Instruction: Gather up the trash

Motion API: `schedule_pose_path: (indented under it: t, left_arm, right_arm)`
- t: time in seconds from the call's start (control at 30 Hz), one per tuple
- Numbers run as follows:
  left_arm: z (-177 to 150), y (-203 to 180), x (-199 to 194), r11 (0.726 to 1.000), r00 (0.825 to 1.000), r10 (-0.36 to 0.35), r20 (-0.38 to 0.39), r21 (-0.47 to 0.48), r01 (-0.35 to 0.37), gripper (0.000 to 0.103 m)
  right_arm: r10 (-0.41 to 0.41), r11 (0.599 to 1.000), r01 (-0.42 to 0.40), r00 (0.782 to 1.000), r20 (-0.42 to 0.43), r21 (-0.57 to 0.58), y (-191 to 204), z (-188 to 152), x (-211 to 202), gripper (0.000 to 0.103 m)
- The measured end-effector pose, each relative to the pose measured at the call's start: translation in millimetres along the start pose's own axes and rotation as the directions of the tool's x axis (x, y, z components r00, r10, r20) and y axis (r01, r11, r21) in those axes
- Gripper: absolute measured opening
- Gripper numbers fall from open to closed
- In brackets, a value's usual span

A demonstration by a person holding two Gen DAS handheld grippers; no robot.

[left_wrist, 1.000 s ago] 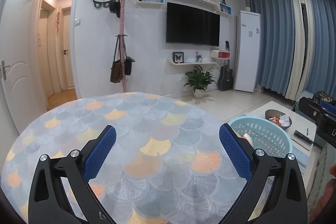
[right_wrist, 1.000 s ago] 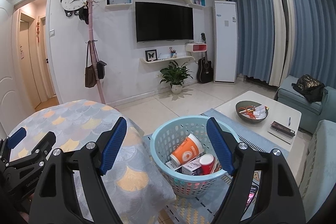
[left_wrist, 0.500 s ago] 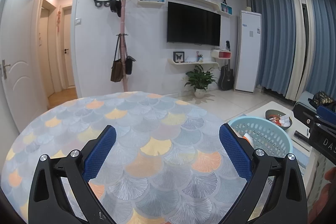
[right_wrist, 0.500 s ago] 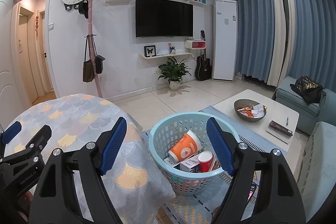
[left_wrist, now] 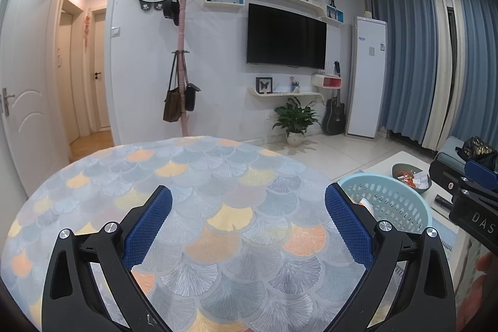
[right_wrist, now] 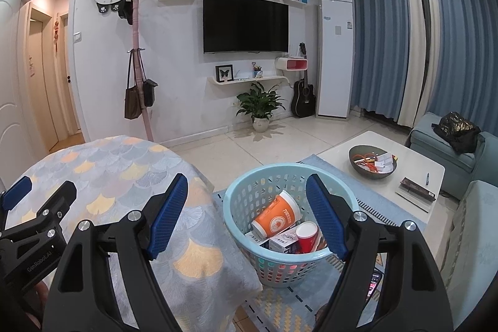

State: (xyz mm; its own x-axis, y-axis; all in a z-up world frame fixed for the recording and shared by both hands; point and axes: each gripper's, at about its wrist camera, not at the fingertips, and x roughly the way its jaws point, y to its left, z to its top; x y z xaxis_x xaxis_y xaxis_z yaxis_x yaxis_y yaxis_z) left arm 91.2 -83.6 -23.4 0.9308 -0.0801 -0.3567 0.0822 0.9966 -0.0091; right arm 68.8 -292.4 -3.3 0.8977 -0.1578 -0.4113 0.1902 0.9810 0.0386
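A light blue plastic basket (right_wrist: 246,201) stands on the floor beside the round table (right_wrist: 102,167). Inside it lie an orange paper cup (right_wrist: 275,215), a red cup (right_wrist: 306,237) and small boxes (right_wrist: 281,240). My right gripper (right_wrist: 247,207) hovers above the basket's near rim, open, with nothing between its blue pads. My left gripper (left_wrist: 247,217) is open over the fan-patterned tablecloth (left_wrist: 218,195), also empty. The basket (left_wrist: 392,201) shows at the right of the left wrist view, with the right gripper's body (left_wrist: 476,207) beyond it. The left gripper's body (right_wrist: 28,223) appears at the left edge of the right wrist view.
A white coffee table (right_wrist: 386,173) with a dark bowl (right_wrist: 372,165) and a notebook (right_wrist: 415,193) stands right of the basket. A blue sofa (right_wrist: 448,145) lies beyond. A coat rack (left_wrist: 180,67), plant (left_wrist: 295,120) and wall TV (left_wrist: 286,36) line the far wall.
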Motion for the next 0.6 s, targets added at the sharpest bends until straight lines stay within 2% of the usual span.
schedule_pose_path:
  t: [0.6]
  left_arm:
    - [1.7,-5.1,-3.8,1.000,1.000,0.005,0.004,-0.004,-0.005,0.095]
  right_arm:
    - [0.007,1.000,-0.007,1.000,-0.006,0.000,0.5,-2.8,1.3,0.074]
